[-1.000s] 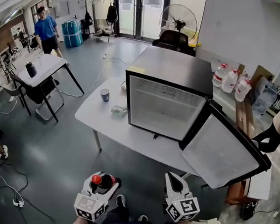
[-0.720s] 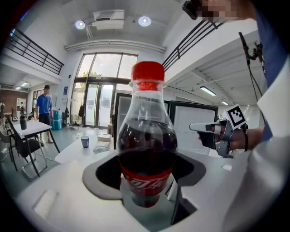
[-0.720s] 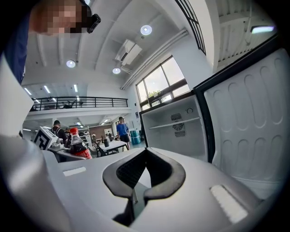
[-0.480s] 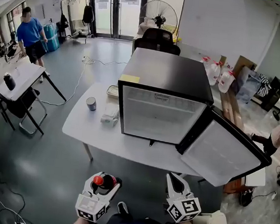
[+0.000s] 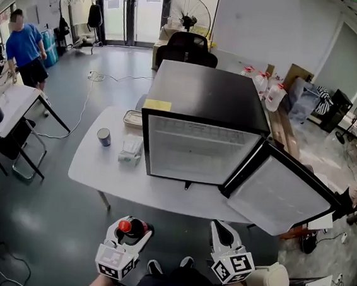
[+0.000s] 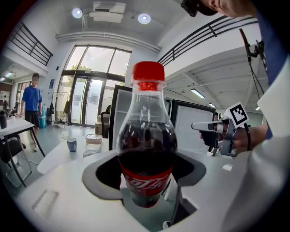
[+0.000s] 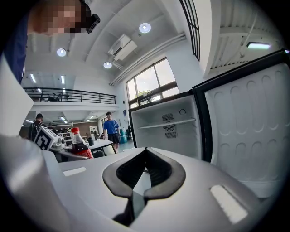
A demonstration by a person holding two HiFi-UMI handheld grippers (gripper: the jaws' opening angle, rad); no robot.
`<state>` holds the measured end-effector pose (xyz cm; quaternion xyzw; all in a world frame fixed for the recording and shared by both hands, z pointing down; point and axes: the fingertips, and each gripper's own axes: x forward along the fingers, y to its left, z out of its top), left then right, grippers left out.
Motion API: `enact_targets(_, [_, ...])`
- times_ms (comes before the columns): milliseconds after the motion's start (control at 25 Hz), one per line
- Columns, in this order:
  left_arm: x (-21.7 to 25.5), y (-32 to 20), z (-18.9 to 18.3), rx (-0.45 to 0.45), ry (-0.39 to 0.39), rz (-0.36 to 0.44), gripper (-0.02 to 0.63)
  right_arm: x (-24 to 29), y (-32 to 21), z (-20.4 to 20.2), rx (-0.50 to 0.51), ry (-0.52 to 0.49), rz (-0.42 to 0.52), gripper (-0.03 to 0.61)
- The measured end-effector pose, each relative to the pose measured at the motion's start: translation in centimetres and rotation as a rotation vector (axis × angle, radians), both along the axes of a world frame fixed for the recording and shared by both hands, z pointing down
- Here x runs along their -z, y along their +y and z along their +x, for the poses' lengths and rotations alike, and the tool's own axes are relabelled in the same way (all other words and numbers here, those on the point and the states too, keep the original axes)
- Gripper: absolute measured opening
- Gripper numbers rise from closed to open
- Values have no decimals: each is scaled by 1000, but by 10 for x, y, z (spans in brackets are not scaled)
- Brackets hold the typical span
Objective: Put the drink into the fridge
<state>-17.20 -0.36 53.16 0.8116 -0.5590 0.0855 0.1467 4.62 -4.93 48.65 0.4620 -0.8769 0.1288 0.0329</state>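
Note:
A cola bottle (image 6: 146, 145) with a red cap (image 5: 123, 227) and red label stands upright between the jaws of my left gripper (image 5: 129, 229), which is shut on it. That gripper is low at the front left, well short of the table. The black mini fridge (image 5: 202, 126) stands on the white table (image 5: 93, 168), its door (image 5: 281, 196) swung open to the right and its white inside (image 7: 167, 127) with one shelf showing. My right gripper (image 5: 221, 234) is held beside the left one, shut with nothing in it. From the right gripper view the bottle (image 7: 80, 143) shows at the left.
On the table left of the fridge are a paper cup (image 5: 103, 137), a folded white packet (image 5: 130, 148) and a shallow tray (image 5: 132, 118). A person in blue (image 5: 25, 47) stands far left by another table (image 5: 14, 103). Water jugs (image 5: 266, 91) and boxes lie right of the fridge.
The view has shifted, so the fridge and table sit more to the left and a little lower. Both grippers keep their places, the bottle still held in the left one.

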Motion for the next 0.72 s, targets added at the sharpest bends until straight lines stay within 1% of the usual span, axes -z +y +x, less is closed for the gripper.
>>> enact_targets(160, [1,-23,5,-7,-15,3,313,-5,-17,2,2,-9,-4,3])
enact_targets(400, [7,-57,20,8,-28,-6,313,-7,-46,11,24,-38,-13,3])
enact_targets(640, [2,-105,29,56,-49,-1,313,-9,-82,22,64,-45,-1,3])
enact_targets(720, [-6,-119,30,74,-53,-16,313,-10,-90,27,75,-48,-3,3])
